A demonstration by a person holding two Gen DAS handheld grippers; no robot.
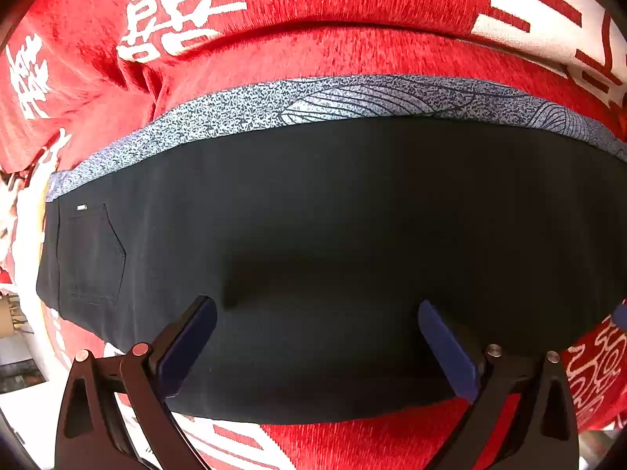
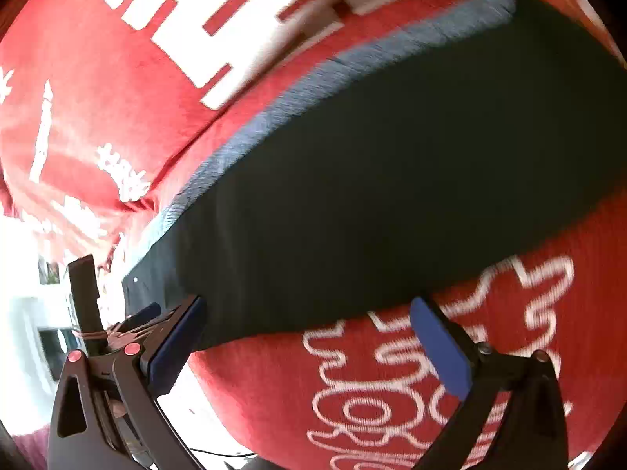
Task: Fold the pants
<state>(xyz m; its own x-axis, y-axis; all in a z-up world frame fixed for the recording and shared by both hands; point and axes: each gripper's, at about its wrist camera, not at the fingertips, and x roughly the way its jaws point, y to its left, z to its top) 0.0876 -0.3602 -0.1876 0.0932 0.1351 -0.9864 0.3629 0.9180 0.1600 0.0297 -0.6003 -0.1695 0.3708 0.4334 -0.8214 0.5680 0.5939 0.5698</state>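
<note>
Dark folded pants (image 1: 333, 235) lie flat on a red blanket, a back pocket (image 1: 94, 254) showing at their left end. A blue-grey patterned cloth (image 1: 313, 105) sticks out from under their far edge. My left gripper (image 1: 316, 303) points straight down over the pants' near part, jaws wide open with nothing clamped. In the right wrist view the pants (image 2: 392, 176) run diagonally. My right gripper (image 2: 308, 302) hovers open at their near edge, one pad (image 2: 176, 344) over the dark cloth, the other (image 2: 439, 348) over the blanket. Neither gripper holds fabric.
The red blanket (image 1: 372, 4) with white characters covers the whole surface and has creases at the far left (image 1: 137, 74). Its edge drops off at the left, where a bright floor (image 2: 23, 313) shows. A black bar with rubber bands (image 2: 84, 297) stands beside my right gripper's left finger.
</note>
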